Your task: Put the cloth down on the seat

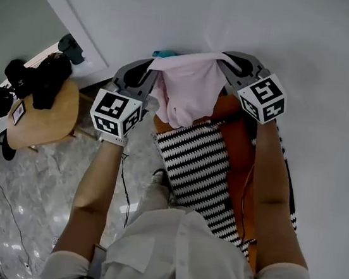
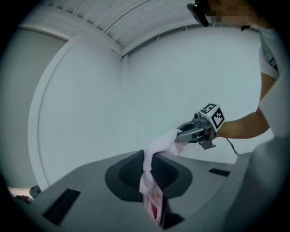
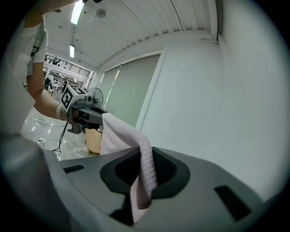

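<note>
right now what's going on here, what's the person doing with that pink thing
A person holds a two-jaw gripper in each hand. The left gripper and the right gripper are each clamped on one end of a pink cloth, which hangs slack between them. They hold it up over an orange seat that has a black-and-white striped cover. The cloth has not yet been laid down on the seat.

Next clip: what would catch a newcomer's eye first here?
A pink cloth stretched in the air between the left tongs and right tongs, both clamped on it, at the top of the head view. Below it lies a black-and-white striped cushion on an orange seat.
</note>
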A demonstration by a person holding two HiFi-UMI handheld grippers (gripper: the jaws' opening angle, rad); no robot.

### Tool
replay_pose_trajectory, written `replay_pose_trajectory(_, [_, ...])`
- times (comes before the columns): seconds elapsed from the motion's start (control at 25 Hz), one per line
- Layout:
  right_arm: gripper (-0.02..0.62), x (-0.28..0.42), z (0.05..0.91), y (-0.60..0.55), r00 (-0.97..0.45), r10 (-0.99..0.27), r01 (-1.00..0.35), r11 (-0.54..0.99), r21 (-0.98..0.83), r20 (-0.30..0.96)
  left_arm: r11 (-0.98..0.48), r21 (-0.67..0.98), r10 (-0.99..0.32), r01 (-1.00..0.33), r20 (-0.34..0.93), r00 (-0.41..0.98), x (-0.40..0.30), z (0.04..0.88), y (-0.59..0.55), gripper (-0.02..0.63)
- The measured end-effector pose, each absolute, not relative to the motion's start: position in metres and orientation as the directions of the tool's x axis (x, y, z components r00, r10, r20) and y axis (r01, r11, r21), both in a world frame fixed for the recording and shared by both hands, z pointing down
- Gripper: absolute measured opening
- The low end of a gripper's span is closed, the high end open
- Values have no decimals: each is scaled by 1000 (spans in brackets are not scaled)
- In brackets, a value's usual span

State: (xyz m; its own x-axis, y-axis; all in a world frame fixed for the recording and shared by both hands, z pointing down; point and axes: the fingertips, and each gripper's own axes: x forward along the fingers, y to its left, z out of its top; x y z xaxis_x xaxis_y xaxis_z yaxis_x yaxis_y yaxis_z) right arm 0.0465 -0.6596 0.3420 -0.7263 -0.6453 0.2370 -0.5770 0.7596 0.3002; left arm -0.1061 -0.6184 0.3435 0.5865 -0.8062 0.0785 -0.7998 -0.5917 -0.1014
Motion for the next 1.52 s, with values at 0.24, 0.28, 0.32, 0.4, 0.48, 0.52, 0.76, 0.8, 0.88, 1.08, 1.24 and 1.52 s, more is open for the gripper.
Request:
replay_pose_trajectory(0.24, [57,67,331,-749,-665,-727,-670,682,293,171,-570,-105,-821,-815,56,568,-90,339,-715,44])
replay_pose_trajectory(0.28, [57,69,336,-756,-658,-736,-682,673,285,163,-566,-99,-825,-819,56,563,-88,343,-724,44])
replay_pose_trajectory(0.32, [57,72,344,-762,-652,-741,-693,668,273,160,-561,-97,-828,-822,63,558,-85,351,-729,44])
replay_pose_trajectory(0.4, [57,79,374,-765,-647,-741,-703,671,237,180,-559,-96,-829,-823,98,551,-78,379,-733,44])
replay_pose_trajectory(0.48, [57,89,420,-756,-645,-724,-700,688,192,244,-571,-80,-816,-817,163,554,-69,423,-725,46])
replay_pose_trajectory(0.52, [57,93,445,-749,-644,-709,-693,700,172,287,-580,-67,-804,-812,203,558,-65,448,-718,44])
replay_pose_trajectory(0.76, [57,111,564,-662,-670,-566,-640,769,13,481,-615,78,-702,-785,399,590,-46,565,-634,44])
replay_pose_trajectory(0.8, [57,114,576,-645,-676,-547,-635,773,-12,494,-616,103,-689,-781,411,598,-42,576,-618,44])
replay_pose_trajectory(0.88, [57,122,594,-614,-686,-521,-630,774,-57,508,-616,144,-667,-774,427,611,-35,591,-587,45])
replay_pose_trajectory(1.08, [57,134,632,-549,-689,-448,-603,790,-108,569,-622,191,-615,-760,481,625,-23,622,-524,48])
replay_pose_trajectory(1.24, [60,142,656,-519,-669,-395,-568,818,-90,630,-637,202,-567,-744,531,630,-14,646,-491,49])
replay_pose_trajectory(1.52, [64,150,682,-499,-642,-359,-563,821,-99,678,-658,227,-506,-718,574,644,-6,672,-474,57])
